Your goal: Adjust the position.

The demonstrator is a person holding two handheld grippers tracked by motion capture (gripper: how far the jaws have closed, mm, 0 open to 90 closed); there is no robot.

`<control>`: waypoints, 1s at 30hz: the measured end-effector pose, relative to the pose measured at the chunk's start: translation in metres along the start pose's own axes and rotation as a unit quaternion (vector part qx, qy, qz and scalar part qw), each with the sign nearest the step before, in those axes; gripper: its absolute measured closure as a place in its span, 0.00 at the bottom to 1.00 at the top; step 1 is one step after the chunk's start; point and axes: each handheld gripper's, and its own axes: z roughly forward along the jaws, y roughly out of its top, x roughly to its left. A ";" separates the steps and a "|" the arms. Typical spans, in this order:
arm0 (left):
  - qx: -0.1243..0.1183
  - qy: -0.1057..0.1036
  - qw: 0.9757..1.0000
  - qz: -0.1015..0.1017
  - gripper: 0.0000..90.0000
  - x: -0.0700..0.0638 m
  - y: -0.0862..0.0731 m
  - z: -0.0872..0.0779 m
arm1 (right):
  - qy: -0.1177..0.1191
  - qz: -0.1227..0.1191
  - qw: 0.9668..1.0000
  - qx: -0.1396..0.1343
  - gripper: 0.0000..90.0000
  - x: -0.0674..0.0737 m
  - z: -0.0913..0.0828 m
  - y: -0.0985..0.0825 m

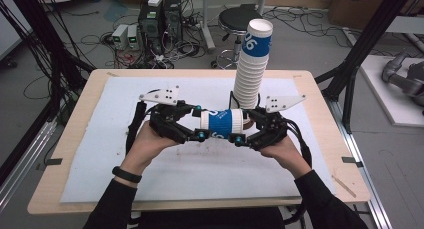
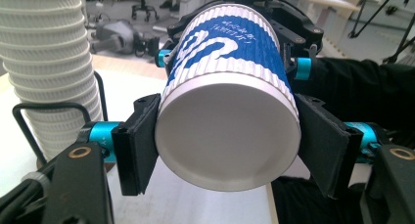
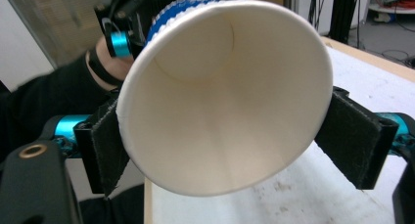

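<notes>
The left gripper (image 2: pixel 227 150) is clamping the closed bottom end of a paper cup (image 2: pixel 230 106), its two black pads pressing on either side of the base, so the jaws are pinching the cup and are not spread free. In the right gripper view the right gripper (image 3: pixel 227 141) is standing at the cup's open mouth (image 3: pixel 225 94); its left pad is lying against the rim, while the right pad is sitting just beside the rim and I cannot tell whether it is touching, so the jaws are standing wide around the mouth rather than squeezing it. From the high view the cup (image 1: pixel 222 123) is lying on its side in the air between the two grippers, the left gripper (image 1: pixel 200 130) at one end and the right gripper (image 1: pixel 239 134) at the other, above the white mat (image 1: pixel 150 179) that is covering the wooden table (image 1: pixel 75 139). The cup is ribbed, blue with white lettering, and has a white rim and a plain white inside that is holding nothing. Just behind it a tall stack of cups (image 1: pixel 252 64) is standing upright on the mat in a thin black wire holder (image 2: pixel 54 106), ribbed white rims piled one over another with a blue-printed cup on top. The person's hands (image 1: pixel 145 146) are gripping both tools from below, dark sleeves reaching in from the near edge. Beyond the table a black stool (image 1: pixel 239 19) is standing on the grey floor among cables.
</notes>
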 end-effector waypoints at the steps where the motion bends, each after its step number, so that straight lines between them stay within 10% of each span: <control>1: -0.002 -0.002 1.000 0.001 0.33 0.001 -0.001 0.000 | 0.000 0.002 1.000 -0.005 0.16 0.000 0.000 0.000; 20: 0.057 0.015 0.998 -0.001 0.26 0.000 -0.003 0.004 | -0.006 -0.019 0.999 0.034 0.24 -0.002 0.002 -0.001; 30: 0.112 0.039 0.993 0.019 0.24 -0.005 0.002 0.002 | -0.003 -0.025 0.998 0.050 0.24 -0.002 0.004 -0.003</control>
